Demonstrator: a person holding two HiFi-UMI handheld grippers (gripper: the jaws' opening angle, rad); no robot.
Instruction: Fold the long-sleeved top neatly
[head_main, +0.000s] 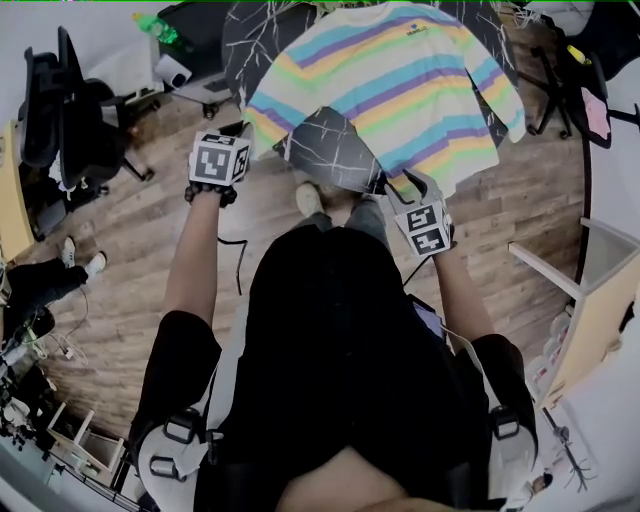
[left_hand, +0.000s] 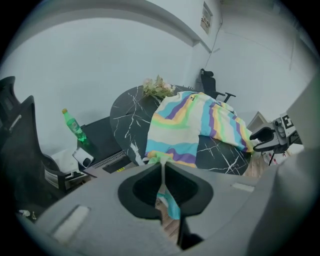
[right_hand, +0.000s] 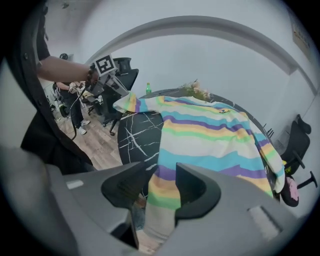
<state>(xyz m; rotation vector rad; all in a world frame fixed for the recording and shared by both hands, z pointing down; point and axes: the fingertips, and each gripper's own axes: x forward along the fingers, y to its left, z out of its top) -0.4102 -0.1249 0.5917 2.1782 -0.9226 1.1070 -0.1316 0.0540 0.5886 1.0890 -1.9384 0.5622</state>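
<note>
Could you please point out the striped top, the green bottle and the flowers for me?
striped top (head_main: 385, 85): head view, middle of its chest.
green bottle (left_hand: 75, 128): left gripper view, on its body.
flowers (left_hand: 159, 88): left gripper view, centre of the bunch.

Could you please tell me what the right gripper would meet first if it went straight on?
Most likely the striped top, whose hem hangs between the open jaws of the right gripper; the black marble table lies just beyond, though depth is unclear.
</note>
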